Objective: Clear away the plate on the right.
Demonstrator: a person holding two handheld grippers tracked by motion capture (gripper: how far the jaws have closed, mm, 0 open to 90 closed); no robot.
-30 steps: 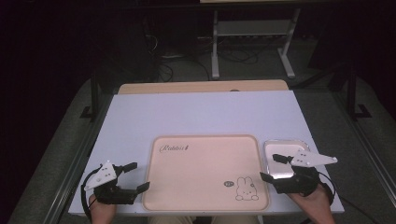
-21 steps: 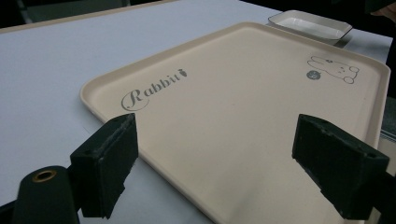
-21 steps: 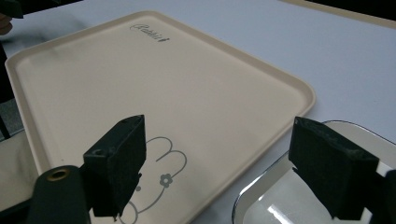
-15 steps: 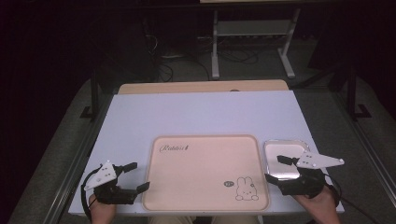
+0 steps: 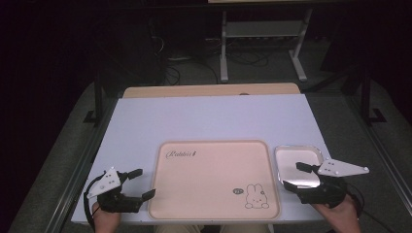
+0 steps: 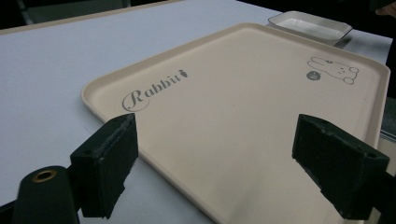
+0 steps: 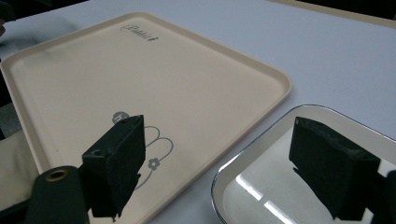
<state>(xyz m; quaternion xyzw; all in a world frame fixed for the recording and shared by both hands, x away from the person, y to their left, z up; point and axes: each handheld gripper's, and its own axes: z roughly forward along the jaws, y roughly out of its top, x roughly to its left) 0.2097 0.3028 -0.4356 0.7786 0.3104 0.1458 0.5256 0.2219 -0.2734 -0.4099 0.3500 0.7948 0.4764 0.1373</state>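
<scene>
One small metal dish [image 5: 298, 165] sits just right of the beige tray [image 5: 214, 179], near the table's [image 5: 214, 116] front edge. Your right gripper [image 5: 295, 175], jaws apart, hovers over its near edge, far closer than your left gripper [image 5: 143, 183], also spread, at the tray's left corner.

the tray [image 5: 214, 179] lies at the table's [image 5: 214, 119] near edge. the metal dish [image 5: 298, 162] sits just right of it.
</scene>
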